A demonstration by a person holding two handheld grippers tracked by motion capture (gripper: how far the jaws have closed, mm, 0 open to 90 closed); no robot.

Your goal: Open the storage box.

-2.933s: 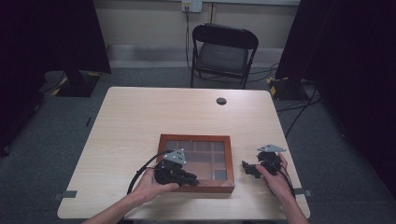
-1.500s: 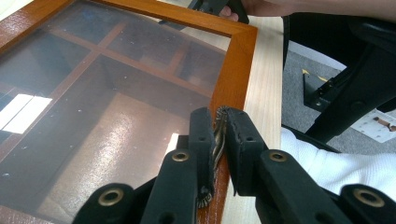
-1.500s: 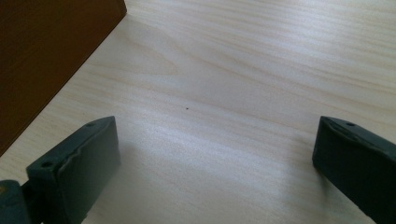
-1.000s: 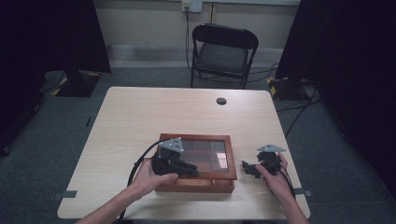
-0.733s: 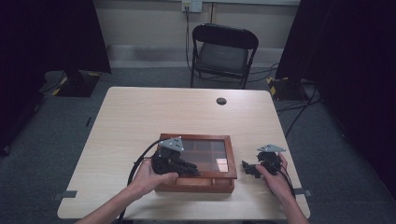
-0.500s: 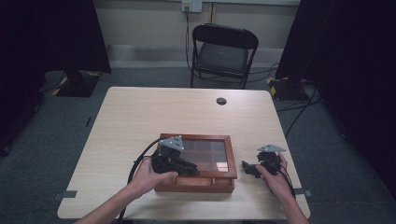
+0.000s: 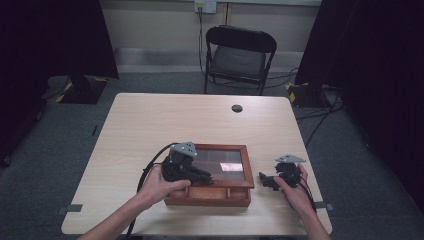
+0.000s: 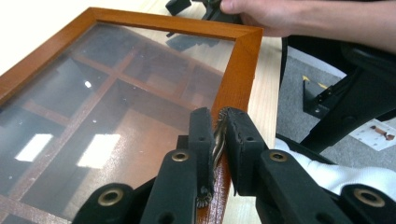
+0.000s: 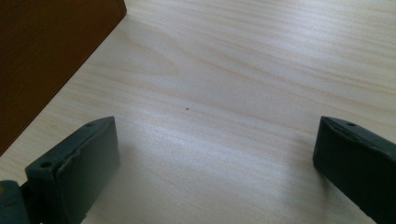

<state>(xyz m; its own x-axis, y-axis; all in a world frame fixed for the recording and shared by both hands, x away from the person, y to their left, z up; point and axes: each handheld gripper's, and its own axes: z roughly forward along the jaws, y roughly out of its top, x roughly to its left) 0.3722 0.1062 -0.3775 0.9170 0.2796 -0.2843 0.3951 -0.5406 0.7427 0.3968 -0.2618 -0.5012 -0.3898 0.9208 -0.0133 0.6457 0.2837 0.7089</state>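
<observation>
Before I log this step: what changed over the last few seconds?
The left gripper, jaws shut on the metal clasp, has swung the glass-paned wooden box lid down toward closed. The right gripper stayed open beside the box.

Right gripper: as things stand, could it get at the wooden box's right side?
Probably yes. The right gripper rests on the table just right of the wooden box, jaws open, with bare tabletop between them. The left gripper is shut on a small metal latch at the lid's front edge, away from that side.
</observation>
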